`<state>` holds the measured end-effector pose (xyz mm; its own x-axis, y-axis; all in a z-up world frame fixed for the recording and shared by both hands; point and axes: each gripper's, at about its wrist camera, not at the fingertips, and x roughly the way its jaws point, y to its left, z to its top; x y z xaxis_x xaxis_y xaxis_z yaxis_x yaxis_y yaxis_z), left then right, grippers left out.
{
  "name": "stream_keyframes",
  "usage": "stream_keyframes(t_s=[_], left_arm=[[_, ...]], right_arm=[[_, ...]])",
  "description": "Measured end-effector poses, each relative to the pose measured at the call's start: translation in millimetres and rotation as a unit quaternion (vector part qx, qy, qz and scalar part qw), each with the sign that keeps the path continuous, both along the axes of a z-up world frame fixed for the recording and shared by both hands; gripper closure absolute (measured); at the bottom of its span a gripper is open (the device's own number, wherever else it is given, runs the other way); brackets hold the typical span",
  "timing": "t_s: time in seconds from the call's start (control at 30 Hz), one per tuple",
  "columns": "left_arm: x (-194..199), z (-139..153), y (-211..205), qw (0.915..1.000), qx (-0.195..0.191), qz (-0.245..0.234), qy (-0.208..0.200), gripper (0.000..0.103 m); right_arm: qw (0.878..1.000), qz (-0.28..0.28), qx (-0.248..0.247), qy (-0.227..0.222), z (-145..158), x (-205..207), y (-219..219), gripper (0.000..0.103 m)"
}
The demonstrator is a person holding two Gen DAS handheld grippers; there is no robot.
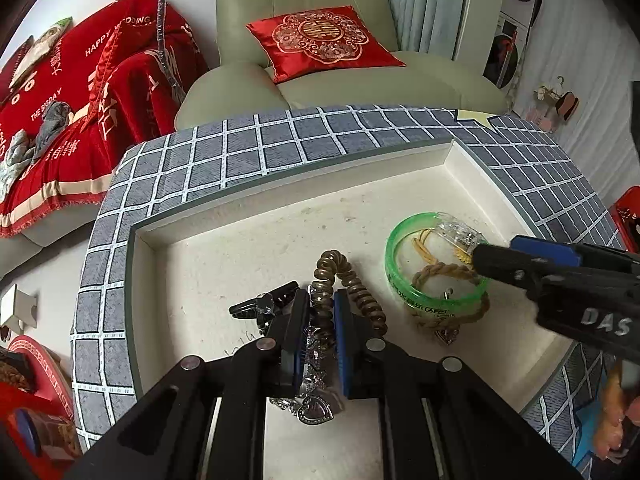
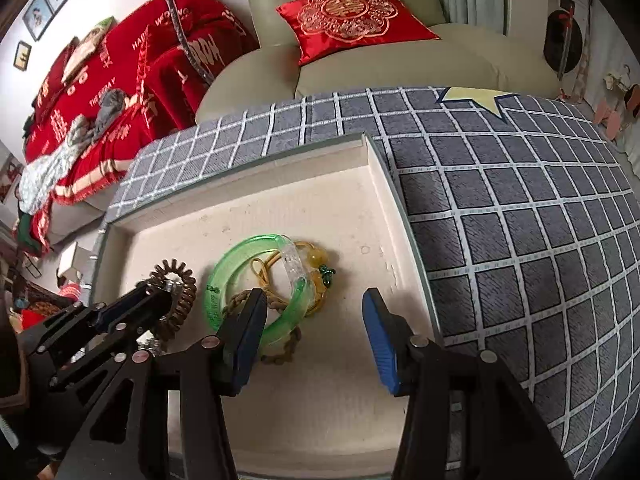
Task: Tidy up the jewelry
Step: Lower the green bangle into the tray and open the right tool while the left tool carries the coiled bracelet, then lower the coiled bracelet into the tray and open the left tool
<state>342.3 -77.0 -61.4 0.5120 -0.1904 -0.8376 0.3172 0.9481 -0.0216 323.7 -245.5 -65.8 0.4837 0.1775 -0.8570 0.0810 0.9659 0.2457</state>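
Note:
A shallow cream tray lies on a grey checked cloth. My left gripper is shut on a bronze coil hair tie, with a silver chain and heart pendant hanging between its fingers. The coil also shows in the right wrist view. A green bangle lies in the tray over a braided cord bracelet and a yellow cord with amber beads. My right gripper is open and empty, just in front of the bangle.
A black hair clip lies in the tray left of my left gripper. The grey checked cloth covers the table around the tray. A green armchair with a red cushion stands behind, a red-covered sofa at left.

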Motion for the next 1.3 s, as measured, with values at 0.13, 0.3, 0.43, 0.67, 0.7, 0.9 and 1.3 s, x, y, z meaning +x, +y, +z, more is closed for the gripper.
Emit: stream_keyframes(t_s=[0.13, 0.3, 0.43, 0.67, 0.7, 0.9, 1.3], left_arm=[[-2.3, 2.6, 3.9, 0.9999, 0.006, 0.012, -0.009, 0.075], [-4.0, 6.5, 10.8, 0.9995, 0.001, 0.031, -0.011, 0.075], [-4.7, 11.9, 13.4, 0.9989, 0.001, 0.041, -0.023, 0.075], [-7.0, 16.6, 13.8, 0.9984, 0.000, 0.047, -0.033, 0.075], [-7.0, 16.8, 13.8, 0.9983, 0.000, 0.047, -0.033, 0.075], [-6.9, 18.2, 16.7, 0.9977, -0.001, 0.057, -0.037, 0.075], [-11.5, 30.7, 20.6, 0.9956, 0.001, 0.067, -0.066, 0.000]], right_arm=[[1.000, -0.003, 0.005, -0.011, 9.1, -11.3, -1.9, 0.049], [1.000, -0.006, 0.009, -0.021, 17.3, -26.4, -4.6, 0.049], [1.000, -0.008, 0.012, -0.027, 22.8, -34.6, -6.4, 0.049], [0.999, -0.010, 0.016, -0.030, 26.9, -43.8, -9.4, 0.049], [0.999, -0.011, 0.018, -0.031, 27.8, -45.3, -10.4, 0.049], [0.999, -0.013, 0.024, -0.035, 30.5, -52.9, -14.9, 0.049], [0.998, -0.021, 0.039, -0.036, 27.2, -67.0, -25.4, 0.049]])
